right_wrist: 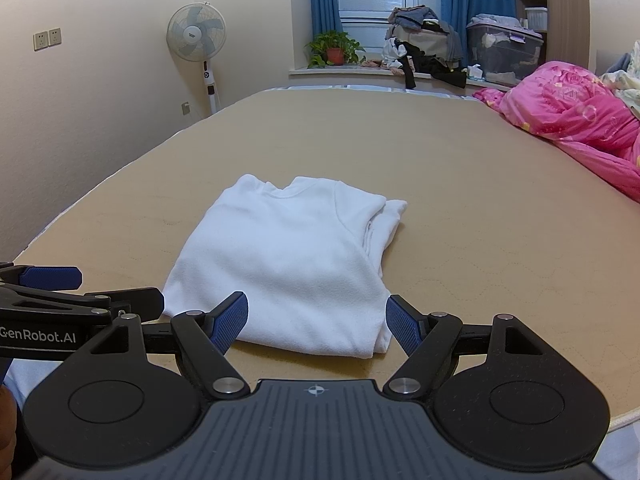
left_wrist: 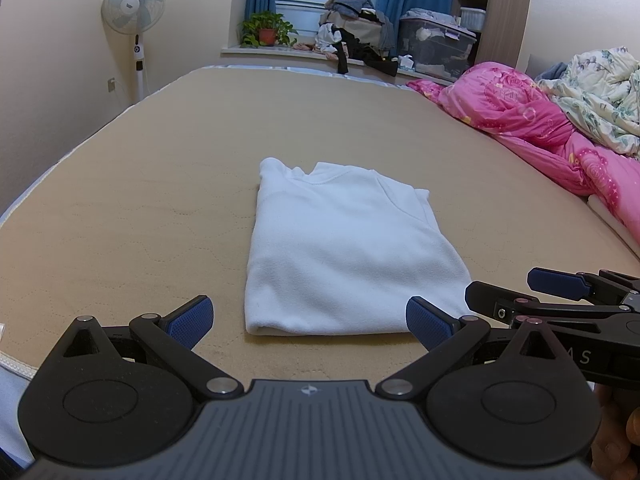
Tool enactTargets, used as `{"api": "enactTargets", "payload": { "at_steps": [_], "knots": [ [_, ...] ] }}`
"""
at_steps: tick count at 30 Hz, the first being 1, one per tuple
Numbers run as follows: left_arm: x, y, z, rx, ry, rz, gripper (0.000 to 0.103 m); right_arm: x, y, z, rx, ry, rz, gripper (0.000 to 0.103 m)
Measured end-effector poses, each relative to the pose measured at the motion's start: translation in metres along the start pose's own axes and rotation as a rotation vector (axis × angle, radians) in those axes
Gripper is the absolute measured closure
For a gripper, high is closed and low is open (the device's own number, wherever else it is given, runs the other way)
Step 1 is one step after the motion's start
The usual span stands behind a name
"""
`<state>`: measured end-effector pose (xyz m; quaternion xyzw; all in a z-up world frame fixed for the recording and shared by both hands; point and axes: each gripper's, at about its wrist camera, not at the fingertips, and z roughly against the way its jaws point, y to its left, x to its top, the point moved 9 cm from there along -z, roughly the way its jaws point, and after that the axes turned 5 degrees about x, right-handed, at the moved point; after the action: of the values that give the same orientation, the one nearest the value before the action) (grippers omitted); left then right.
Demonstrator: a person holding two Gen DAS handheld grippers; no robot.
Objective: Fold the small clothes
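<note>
A small white fleece top point(left_wrist: 344, 248) lies folded into a neat rectangle on the tan mattress point(left_wrist: 140, 220), collar toward the far end. My left gripper point(left_wrist: 310, 322) hovers open just before its near edge, nothing between the blue pads. The right gripper point(left_wrist: 520, 288) shows from the side at that view's right edge. In the right wrist view the same top point(right_wrist: 288, 256) lies ahead, and my right gripper point(right_wrist: 316, 320) stands open over its near right corner without gripping it. The left gripper point(right_wrist: 60, 288) pokes in at that view's left.
A pink quilt point(left_wrist: 532, 128) and a floral blanket point(left_wrist: 600, 92) are heaped along the bed's right side. A standing fan point(left_wrist: 134, 20) is at the far left wall. The windowsill holds a potted plant point(left_wrist: 266, 30), piled clothes point(left_wrist: 356, 28) and a storage bin point(left_wrist: 436, 46).
</note>
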<state>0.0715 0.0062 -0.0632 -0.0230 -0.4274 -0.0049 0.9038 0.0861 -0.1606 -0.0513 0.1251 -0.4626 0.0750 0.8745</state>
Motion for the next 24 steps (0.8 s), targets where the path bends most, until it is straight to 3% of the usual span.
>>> {"api": "enactTargets", "payload": {
  "at_steps": [24],
  "knots": [
    [-0.0029, -0.0046, -0.0045, -0.002, 0.007, 0.006, 0.000, -0.0050, -0.0021, -0.0037, 0.005, 0.018, -0.016, 0.026]
  ]
}}
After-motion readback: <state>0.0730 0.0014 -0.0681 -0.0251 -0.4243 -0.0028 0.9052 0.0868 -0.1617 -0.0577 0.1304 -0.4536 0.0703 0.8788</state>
